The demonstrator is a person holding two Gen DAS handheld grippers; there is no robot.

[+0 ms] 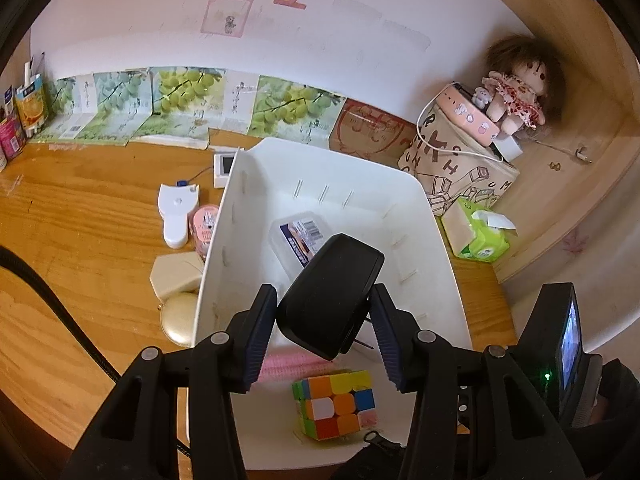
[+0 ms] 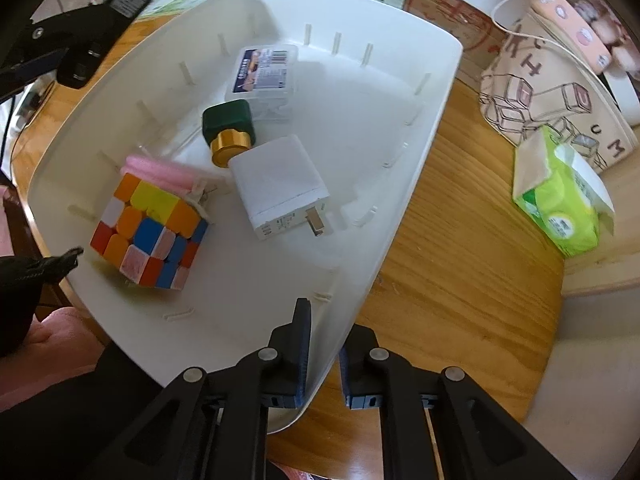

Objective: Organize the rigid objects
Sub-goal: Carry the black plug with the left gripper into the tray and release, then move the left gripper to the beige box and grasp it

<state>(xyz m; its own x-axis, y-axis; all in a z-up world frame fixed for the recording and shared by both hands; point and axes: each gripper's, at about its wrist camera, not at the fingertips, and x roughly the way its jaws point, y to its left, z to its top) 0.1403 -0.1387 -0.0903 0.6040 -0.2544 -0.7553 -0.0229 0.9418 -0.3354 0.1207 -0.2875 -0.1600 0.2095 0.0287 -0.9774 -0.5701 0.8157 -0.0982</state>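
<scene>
A black webcam [image 1: 330,296] hangs tilted above the white bin [image 2: 404,184]. Inside the bin lie a scrambled cube [image 2: 150,232], white charger [image 2: 280,188], green gold-capped bottle [image 2: 230,132], pink foam piece [image 2: 160,172] and clear labelled box [image 2: 262,70]. The cube sits at the bin's near end, the box at its far end.

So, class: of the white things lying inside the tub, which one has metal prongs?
The white charger, beside the colour cube; two metal prongs stick from its end. The clear plastic box has only a label.

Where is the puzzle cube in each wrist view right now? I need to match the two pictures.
Left wrist view: puzzle cube sits bottom centre, on the bin floor below the held black webcam.
Right wrist view: puzzle cube sits left of centre, in the bin's near-left corner.
Shared landmark: the white bin, with the green tissue pack beside it.
</scene>
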